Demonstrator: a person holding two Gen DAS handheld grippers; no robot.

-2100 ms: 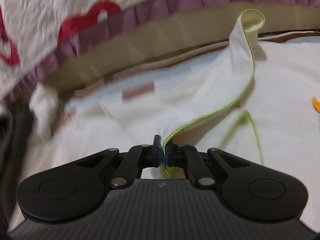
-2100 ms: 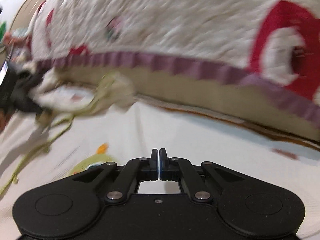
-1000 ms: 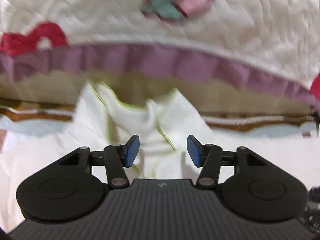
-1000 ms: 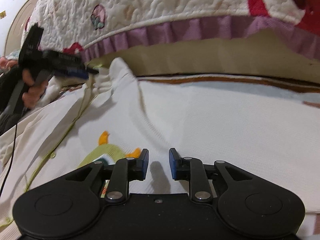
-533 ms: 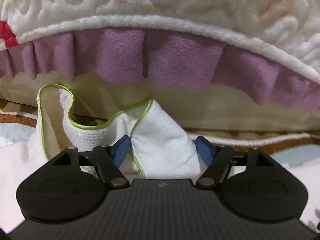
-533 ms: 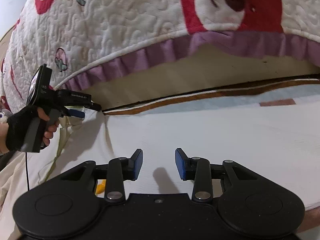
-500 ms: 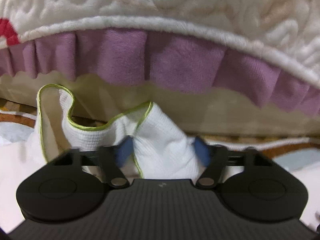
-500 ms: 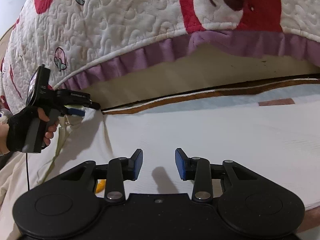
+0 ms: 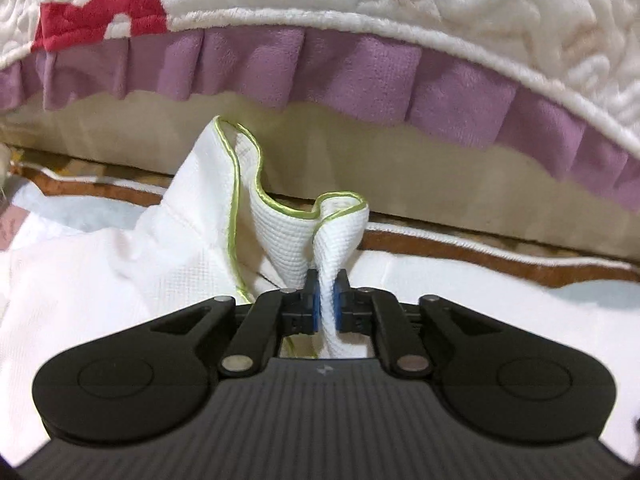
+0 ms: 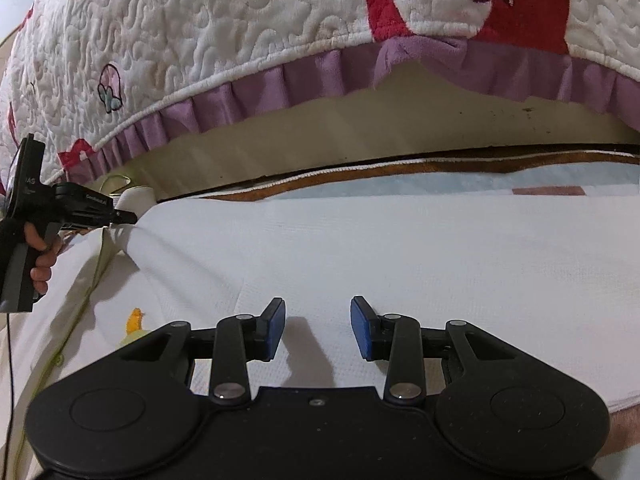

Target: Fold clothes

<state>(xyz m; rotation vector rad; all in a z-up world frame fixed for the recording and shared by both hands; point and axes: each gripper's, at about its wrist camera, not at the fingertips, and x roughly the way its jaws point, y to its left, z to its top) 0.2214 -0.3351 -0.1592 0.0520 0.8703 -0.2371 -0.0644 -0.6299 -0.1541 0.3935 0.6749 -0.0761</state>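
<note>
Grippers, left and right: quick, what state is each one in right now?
Left gripper: pads pressing a fold of the white garment, though the jaws are easing open.
Right gripper: open, empty, over the garment.

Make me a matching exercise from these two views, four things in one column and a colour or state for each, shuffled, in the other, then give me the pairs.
Things
1. left tongs
2. right tongs
3. quilt frill
4. garment trim

Colour or state
A. purple
B. standing apart with nothing between, over flat white cloth
C. lime green
D. pinching a bunched fold of the white garment

Pairs: 1-D, 2-B, 3-A, 4-C
</note>
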